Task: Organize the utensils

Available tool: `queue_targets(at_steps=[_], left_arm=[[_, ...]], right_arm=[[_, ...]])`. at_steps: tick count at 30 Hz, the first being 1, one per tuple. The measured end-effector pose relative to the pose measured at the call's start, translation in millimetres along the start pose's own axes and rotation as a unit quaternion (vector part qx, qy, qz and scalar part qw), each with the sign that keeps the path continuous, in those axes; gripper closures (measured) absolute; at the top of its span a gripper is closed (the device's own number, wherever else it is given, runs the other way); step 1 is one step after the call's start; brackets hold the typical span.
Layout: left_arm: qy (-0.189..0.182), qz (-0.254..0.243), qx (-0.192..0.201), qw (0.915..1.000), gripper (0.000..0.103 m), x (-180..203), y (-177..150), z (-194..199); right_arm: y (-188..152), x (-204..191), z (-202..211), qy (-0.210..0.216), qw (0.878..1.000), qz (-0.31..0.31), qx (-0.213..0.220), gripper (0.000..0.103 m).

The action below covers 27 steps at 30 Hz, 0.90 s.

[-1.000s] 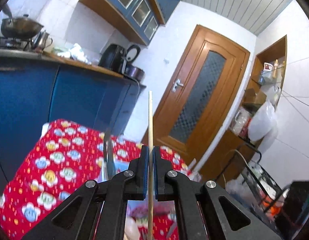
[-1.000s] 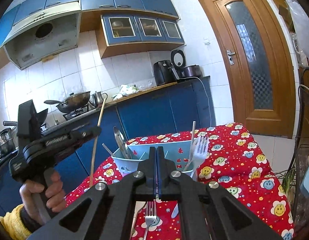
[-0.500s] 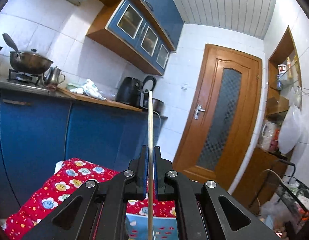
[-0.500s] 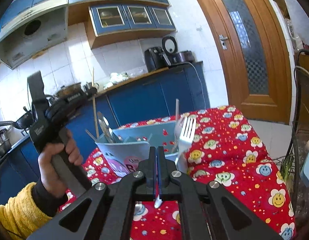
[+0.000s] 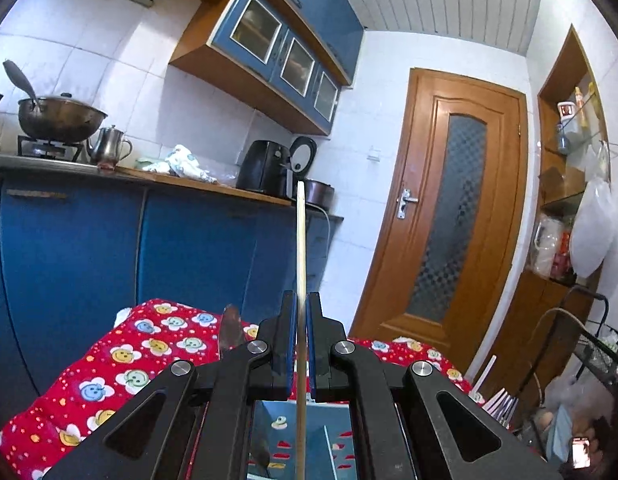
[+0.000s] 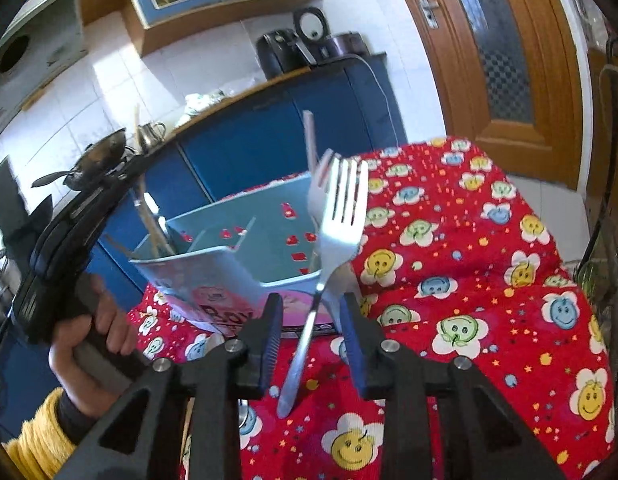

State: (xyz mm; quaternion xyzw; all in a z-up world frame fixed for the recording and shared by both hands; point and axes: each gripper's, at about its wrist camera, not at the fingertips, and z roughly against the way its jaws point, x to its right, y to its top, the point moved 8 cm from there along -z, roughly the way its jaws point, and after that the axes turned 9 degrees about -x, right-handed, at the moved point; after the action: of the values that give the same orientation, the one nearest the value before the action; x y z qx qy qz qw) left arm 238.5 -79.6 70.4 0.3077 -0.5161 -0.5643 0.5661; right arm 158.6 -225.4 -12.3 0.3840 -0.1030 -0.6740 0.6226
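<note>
Left black two-finger gripper (image 5: pixel 300 344) pinching a thin pale wooden chopstick (image 5: pixel 300 272), blue pads pressed to both sides of it. Chopstick upright at frame centre in the left wrist view, top end level with the brown countertop (image 5: pixel 213 188), lower end running down over the light blue plastic utensil caddy (image 5: pixel 333 440) at bottom centre. Cannot tell whether that end touches the caddy.

Right black two-finger gripper (image 6: pixel 312 344) spread wide, at bottom centre of the right wrist view. Silver metal fork (image 6: pixel 329 252) standing tilted between the fingers without clear contact, tines up at frame centre, handle end low over the red smiley-flower tablecloth (image 6: pixel 469 280). Fork leaning at the caddy's near right corner. Left hand (image 6: pixel 89 344) at lower left, gripping its tool beside the caddy's left end.
</note>
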Motion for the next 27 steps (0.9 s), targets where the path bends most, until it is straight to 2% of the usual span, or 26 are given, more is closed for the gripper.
queue_targets(at_steps=[5, 8, 10, 12, 15, 19, 23, 27], left_arm=[[0.001, -0.007, -0.006, 1.0, 0.098, 2, -3, 2], [-0.005, -0.012, -0.014, 0.9998, 0.09, 4, -5, 3], [-0.007, -0.013, -0.017, 0.9997, 0.081, 4, -6, 6], [-0.009, -0.014, -0.017, 0.9997, 0.08, 4, -6, 10], [-0.015, -0.017, -0.023, 0.9995, 0.078, 6, -6, 16], [-0.018, -0.017, -0.032, 0.9992, 0.069, 5, -6, 25], [-0.016, -0.013, -0.051, 0.9985, 0.068, -3, -7, 34], [-0.013, -0.009, -0.062, 0.9979, 0.066, -12, -7, 42]], right_arm=[[3, 10, -10, 0.015, 0.999, -0.031, -0.019, 0.071], [4, 13, -11, 0.023, 0.999, -0.043, -0.02, 0.074], [4, 14, -11, 0.029, 0.998, -0.046, -0.021, 0.082], [4, 11, -10, 0.028, 0.999, -0.039, -0.02, 0.093], [4, 11, -10, 0.021, 0.999, -0.036, -0.017, 0.094], [4, 11, -1, 0.027, 0.999, -0.042, 0.0, 0.096], [6, 9, 14, 0.02, 0.999, -0.034, 0.028, 0.097], [10, 6, 33, -0.006, 0.997, -0.022, 0.067, 0.097]])
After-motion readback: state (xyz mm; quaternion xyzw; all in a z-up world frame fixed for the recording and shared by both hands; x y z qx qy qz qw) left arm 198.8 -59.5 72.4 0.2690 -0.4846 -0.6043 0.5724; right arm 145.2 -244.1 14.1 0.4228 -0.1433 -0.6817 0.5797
